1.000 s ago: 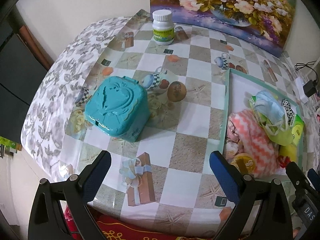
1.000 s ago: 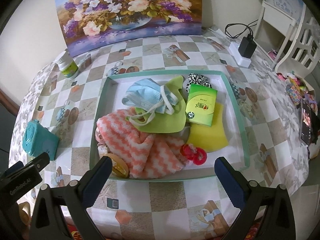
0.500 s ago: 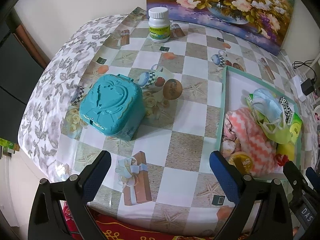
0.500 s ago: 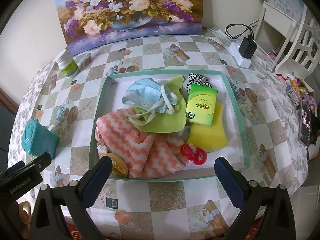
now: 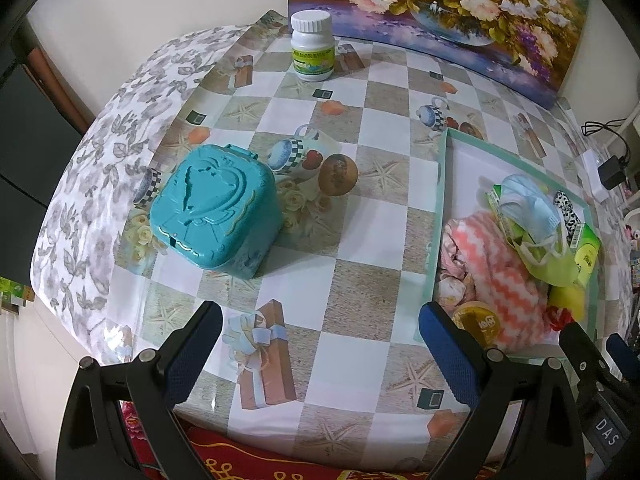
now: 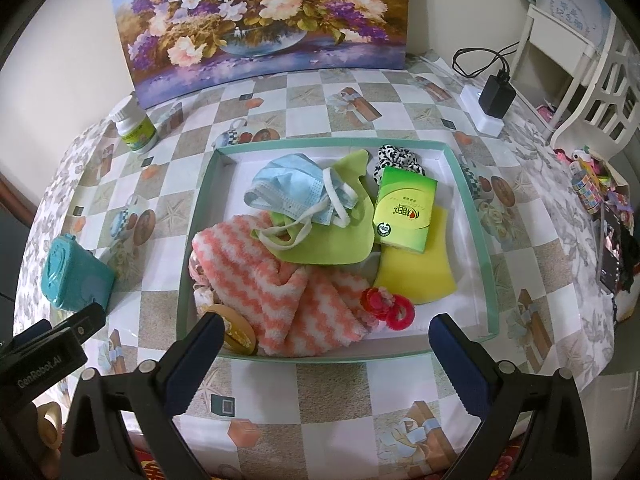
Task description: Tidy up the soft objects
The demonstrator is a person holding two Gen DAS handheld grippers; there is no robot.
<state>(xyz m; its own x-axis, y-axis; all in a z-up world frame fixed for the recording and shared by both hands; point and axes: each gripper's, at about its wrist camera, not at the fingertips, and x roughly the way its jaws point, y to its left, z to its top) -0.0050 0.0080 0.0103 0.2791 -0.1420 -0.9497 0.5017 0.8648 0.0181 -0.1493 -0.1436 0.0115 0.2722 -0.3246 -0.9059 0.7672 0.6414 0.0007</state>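
Note:
A teal-rimmed tray [image 6: 470,196] [image 5: 439,216] holds a pink-and-white zigzag fluffy cloth [image 6: 272,292] [image 5: 504,276], a blue face mask [image 6: 292,192] [image 5: 528,204], a green cloth [image 6: 332,240], a yellow sponge [image 6: 420,276], a green tissue pack [image 6: 404,212], a black-and-white scrunchie [image 6: 394,158], red hair ties [image 6: 384,304] and a round yellow tin [image 6: 236,330]. My right gripper [image 6: 322,340] stands open just in front of the tray's near rim, holding nothing. My left gripper [image 5: 320,334] is open over the tablecloth, between a teal plastic case [image 5: 214,208] and the tray.
A white pill bottle [image 5: 312,46] stands at the back by a flower painting [image 6: 260,20]. A charger and power strip [image 6: 490,98] lie at the back right. White chairs [image 6: 576,60] and small clutter [image 6: 600,184] sit off the right edge.
The left wrist view has drifted a little, so the teal case and bottle sit slightly lower-left then back. The right gripper and tray contents look unchanged.

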